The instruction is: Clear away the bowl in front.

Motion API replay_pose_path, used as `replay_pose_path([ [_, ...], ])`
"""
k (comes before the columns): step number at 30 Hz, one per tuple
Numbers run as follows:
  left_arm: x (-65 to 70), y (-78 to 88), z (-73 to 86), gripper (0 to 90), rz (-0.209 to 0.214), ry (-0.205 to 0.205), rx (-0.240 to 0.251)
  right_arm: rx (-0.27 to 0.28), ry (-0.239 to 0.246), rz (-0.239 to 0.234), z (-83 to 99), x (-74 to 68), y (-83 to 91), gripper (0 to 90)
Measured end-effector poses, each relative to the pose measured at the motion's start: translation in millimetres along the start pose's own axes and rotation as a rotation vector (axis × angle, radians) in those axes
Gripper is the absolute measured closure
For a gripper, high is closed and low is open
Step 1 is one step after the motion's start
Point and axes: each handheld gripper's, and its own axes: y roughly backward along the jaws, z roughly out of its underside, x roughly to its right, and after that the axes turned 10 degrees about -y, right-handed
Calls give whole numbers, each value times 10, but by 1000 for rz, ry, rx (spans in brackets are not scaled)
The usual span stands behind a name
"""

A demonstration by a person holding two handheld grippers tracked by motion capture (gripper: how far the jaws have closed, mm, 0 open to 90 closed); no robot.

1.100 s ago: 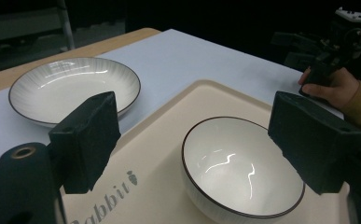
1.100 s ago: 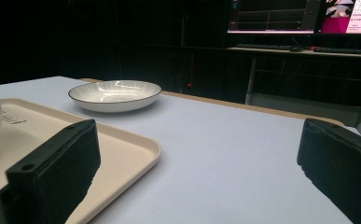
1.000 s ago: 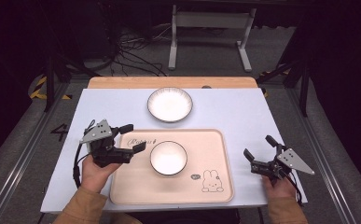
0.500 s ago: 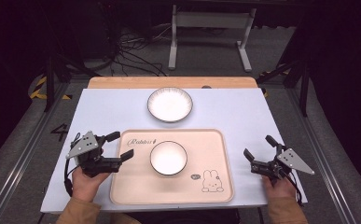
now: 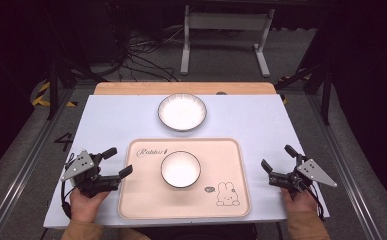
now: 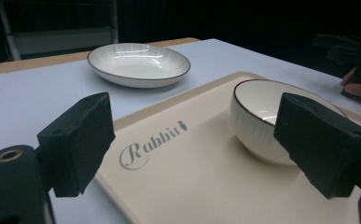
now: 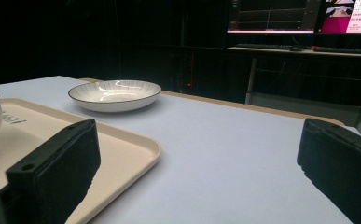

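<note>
The bowl (image 5: 180, 169) sits upright in the middle of the tray (image 5: 146, 200), and the left hand-held gripper (image 5: 117, 162) hovers just off the tray's left edge, jaws spread wide and holding nothing.

The main risk, as I judge it: the bowl's wall is smooth and rounded, so a pinch on the rim from this low, sideways angle could slip or tip the bowl — or shove it across the tray instead of catching it. A jaw could also snag the tray's raised lip and drag the whole tray on the surface (image 5: 241, 120).

The left hand comes in low, gripper pointing right toward the bowl; in the left gripper view the bowl (image 6: 267, 116) lies nearer the right jaw. The right hand-held gripper (image 5: 276, 162) rests well apart, off the tray's right edge, also open and empty. The plate (image 5: 182, 112) lies beyond the tray, untouched.
</note>
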Motion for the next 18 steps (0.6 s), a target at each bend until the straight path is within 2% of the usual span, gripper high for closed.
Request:
replay_pose_path([
  [2, -19, 33, 75, 132, -15, 9, -6, 0, 1, 0, 0, 1, 0, 1],
  [6, -51, 66, 158, 132, -24, 9, -28, 0, 1, 1, 0, 1, -1, 1],
  [10, -69, 65, 238, 133, -23, 26, -44, 0, 1, 1, 0, 0, -1, 1],
  [18, -79, 66, 268, 122, -20, 31, -47, 0, 2, 2, 0, -1, -1, 1],
])
